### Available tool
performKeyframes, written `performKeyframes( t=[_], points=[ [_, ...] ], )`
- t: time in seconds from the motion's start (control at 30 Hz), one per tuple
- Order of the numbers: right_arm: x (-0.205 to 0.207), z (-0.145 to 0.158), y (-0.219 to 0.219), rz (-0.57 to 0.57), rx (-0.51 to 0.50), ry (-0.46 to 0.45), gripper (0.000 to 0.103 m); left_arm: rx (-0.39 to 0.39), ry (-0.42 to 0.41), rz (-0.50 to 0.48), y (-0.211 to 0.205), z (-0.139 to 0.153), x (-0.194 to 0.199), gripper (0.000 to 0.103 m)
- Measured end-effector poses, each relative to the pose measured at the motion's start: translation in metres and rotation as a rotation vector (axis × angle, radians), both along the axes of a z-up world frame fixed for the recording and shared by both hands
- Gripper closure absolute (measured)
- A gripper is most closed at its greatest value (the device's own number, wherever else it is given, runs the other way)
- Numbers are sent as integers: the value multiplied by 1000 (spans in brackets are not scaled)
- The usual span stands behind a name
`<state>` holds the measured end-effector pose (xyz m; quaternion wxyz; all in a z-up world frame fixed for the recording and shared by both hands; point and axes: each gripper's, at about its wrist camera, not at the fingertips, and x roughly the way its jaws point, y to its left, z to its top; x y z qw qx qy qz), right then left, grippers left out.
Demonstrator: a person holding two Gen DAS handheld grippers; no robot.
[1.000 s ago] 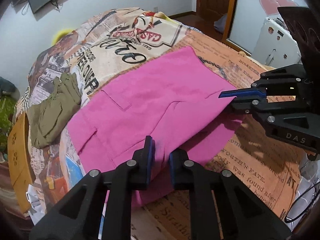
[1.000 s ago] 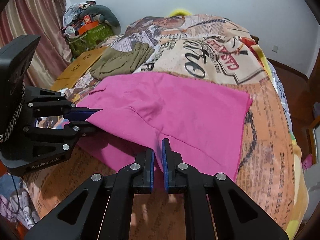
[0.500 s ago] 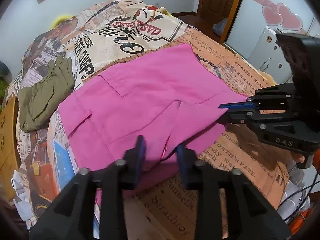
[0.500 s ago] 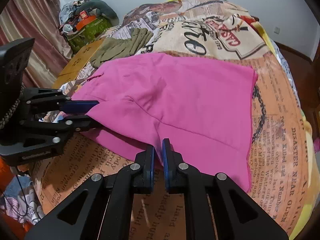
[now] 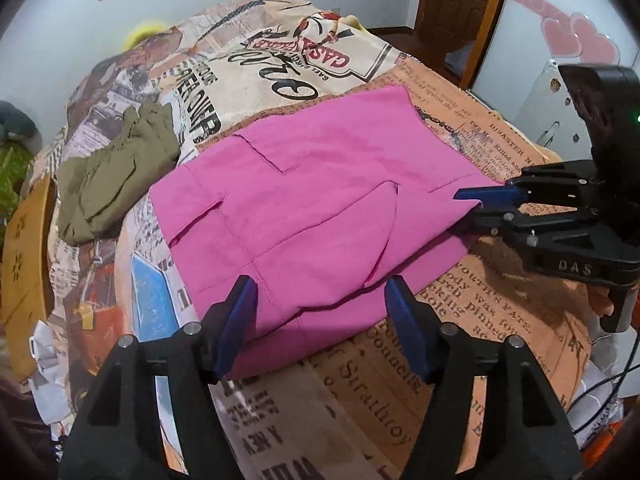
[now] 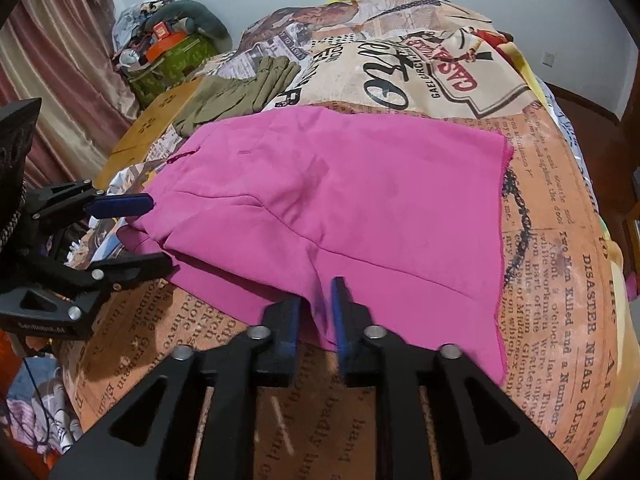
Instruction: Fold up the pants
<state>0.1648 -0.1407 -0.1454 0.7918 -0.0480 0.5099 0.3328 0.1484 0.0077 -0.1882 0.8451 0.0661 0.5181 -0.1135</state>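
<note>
Pink pants (image 5: 320,200) lie folded flat on the newspaper-print bedspread (image 5: 280,60), pockets facing up. My left gripper (image 5: 320,312) is at their near edge, its jaws opening wide; the fabric edge lies between the blue pads, untouched. In the right wrist view the pants (image 6: 340,200) spread ahead of my right gripper (image 6: 316,304). Its jaws are opening a little, and the hem sits loose in the narrow gap. Each gripper shows in the other's view: the right gripper (image 5: 472,206) at the pants' right corner, the left gripper (image 6: 158,232) at their left corner.
An olive green garment (image 5: 108,176) lies crumpled on the bed beyond the pants' left side. A cardboard box (image 5: 24,240) stands by the bed's left edge. A green bag with clutter (image 6: 168,60) and a curtain (image 6: 48,60) are behind it. A wooden door (image 5: 460,8) is at the far right.
Both grippers' jaws have parted, the left earlier and much wider, the right only just now. The pink fabric's near edge has dropped from them and lies flat.
</note>
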Motion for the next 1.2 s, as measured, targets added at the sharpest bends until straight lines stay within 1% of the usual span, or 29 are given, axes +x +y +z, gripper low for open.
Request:
performKeyframes(
  t=[0.07, 0.17, 0.2, 0.23, 0.3, 0.37, 0.4, 0.43, 0.47, 0.57, 0.67, 0.8, 0.87, 0.9, 0.93, 0.97, 1.0, 1.03, 1.07, 1.1, 1.13, 1.17, 1.2],
  points=[
    [1, 1, 4, 1, -1, -23, 79, 13, -17, -12, -5, 0, 1, 36],
    [4, 2, 7, -3, 7, -24, 79, 39, -26, -21, -12, -2, 5, 36],
    [4, 3, 8, -9, 14, -32, 83, 47, -30, -25, -14, -3, 6, 36],
    [4, 6, 9, -9, 22, -42, 91, 58, -37, -29, -17, -4, 7, 36],
    [3, 12, 9, -8, 31, -65, 93, 90, -61, -27, -20, -4, 8, 38],
    [-1, 21, 9, 1, 38, -108, 95, 117, -92, -23, -21, -1, 10, 59],
    [-3, 25, 10, 10, 38, -124, 95, 122, -97, -25, -22, 1, 10, 65],
    [-4, 29, 10, 18, 37, -136, 96, 117, -101, -26, -21, 4, 10, 79],
    [-5, 32, 10, 25, 38, -146, 96, 103, -107, -29, -21, 8, 10, 87],
    [-8, 39, 8, 37, 43, -154, 97, 112, -146, -27, -23, 19, 5, 90],
    [-11, 39, 4, 39, 42, -155, 97, 78, -141, -41, -23, 25, 1, 90],
    [-10, 28, 1, 35, 40, -108, 97, 60, -76, -67, -25, 11, 0, 89],
    [-7, 18, 1, 31, 35, -49, 96, 64, -40, -66, -25, 1, -2, 83],
    [-6, 14, 0, 31, 36, -24, 96, 62, -37, -65, -24, -1, -4, 83],
    [-6, 10, -1, 33, 37, 0, 95, 58, -40, -63, -22, -1, -6, 79],
    [-5, 7, -2, 31, 35, 20, 94, 49, -39, -63, -20, 0, -8, 71],
    [-5, 5, -4, 27, 33, 33, 92, 33, -36, -61, -17, 2, -10, 67],
    [-5, 5, -7, 24, 38, 41, 88, 14, -33, -58, -13, 6, -13, 59],
    [-7, 6, -11, 22, 45, 44, 85, 3, -35, -57, -11, 8, -16, 55],
    [-9, 8, -15, 17, 51, 41, 77, -5, -40, -55, -8, 11, -19, 53],
    [-10, 11, -19, 7, 53, 30, 67, -9, -47, -46, -3, 15, -22, 50],
    [-11, 15, -24, -3, 54, 13, 65, -11, -51, -33, 1, 18, -24, 46],
    [-12, 18, -28, -8, 54, 0, 62, -15, -53, -20, 6, 20, -25, 46]
  ],
)
